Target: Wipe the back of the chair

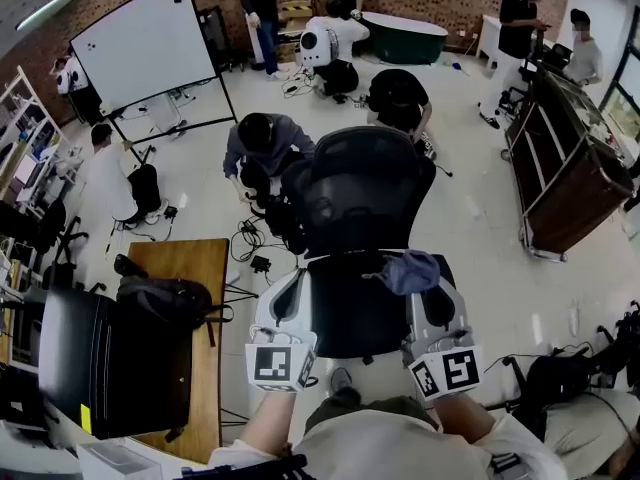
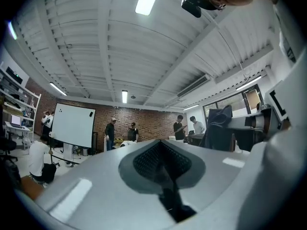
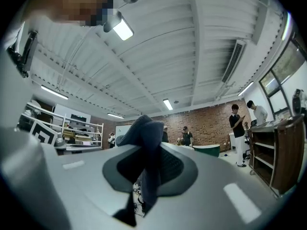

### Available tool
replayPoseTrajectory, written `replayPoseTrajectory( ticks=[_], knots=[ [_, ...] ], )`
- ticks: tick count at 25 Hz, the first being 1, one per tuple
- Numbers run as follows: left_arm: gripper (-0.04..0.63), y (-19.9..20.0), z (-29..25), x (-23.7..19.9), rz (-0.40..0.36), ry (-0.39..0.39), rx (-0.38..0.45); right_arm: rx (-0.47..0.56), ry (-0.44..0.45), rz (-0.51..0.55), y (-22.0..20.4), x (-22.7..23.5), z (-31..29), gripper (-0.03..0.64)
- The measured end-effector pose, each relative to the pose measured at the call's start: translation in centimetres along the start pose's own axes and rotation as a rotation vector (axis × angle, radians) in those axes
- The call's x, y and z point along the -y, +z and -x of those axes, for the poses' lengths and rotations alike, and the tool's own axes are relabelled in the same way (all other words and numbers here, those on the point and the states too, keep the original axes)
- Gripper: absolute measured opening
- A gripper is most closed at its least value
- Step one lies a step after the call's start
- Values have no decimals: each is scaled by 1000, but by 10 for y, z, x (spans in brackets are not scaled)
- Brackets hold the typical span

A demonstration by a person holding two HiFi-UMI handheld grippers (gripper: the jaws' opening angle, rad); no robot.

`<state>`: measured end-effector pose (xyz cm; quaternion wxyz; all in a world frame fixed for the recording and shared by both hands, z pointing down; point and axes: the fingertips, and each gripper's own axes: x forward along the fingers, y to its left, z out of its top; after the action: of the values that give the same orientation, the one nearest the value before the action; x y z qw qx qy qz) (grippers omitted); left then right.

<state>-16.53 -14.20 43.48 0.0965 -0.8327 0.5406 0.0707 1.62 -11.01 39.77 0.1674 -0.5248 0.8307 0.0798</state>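
Note:
The black mesh office chair stands in the middle of the head view, its back (image 1: 362, 193) beyond the seat (image 1: 350, 313). Both grippers hover over the seat, short of the back. My right gripper (image 1: 428, 286) is shut on a blue-grey cloth (image 1: 410, 271); in the right gripper view the cloth (image 3: 146, 162) bunches up and hangs between the jaws. My left gripper (image 1: 287, 293) is shut on nothing, and in the left gripper view its jaws (image 2: 165, 178) meet. From there the cloth (image 2: 218, 127) shows off to the right.
A wooden table (image 1: 205, 268) at the left carries a black backpack (image 1: 165, 298) and a dark case (image 1: 100, 363). People crouch on the floor just behind the chair (image 1: 262, 143). A brown cabinet (image 1: 565, 173) stands at the right, a whiteboard (image 1: 145, 43) far left.

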Motion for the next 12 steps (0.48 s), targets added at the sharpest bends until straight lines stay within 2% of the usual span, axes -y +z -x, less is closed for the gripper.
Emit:
replayPoseTrajectory(
  ticks=[2,6,9,12],
  knots=[
    [64,9,21,22,-16,7,3,11,17,3,11,-2,30,54],
    [64,32,80,77,-30,21,77,47,28,17,43,-11,111,52],
    [64,45,127,136,-21,3,94,62,29,23,64,-10,178,52],
    [64,46,178,177,-8,9,78,50,15,-1,72,-15,238,52]
  ],
)
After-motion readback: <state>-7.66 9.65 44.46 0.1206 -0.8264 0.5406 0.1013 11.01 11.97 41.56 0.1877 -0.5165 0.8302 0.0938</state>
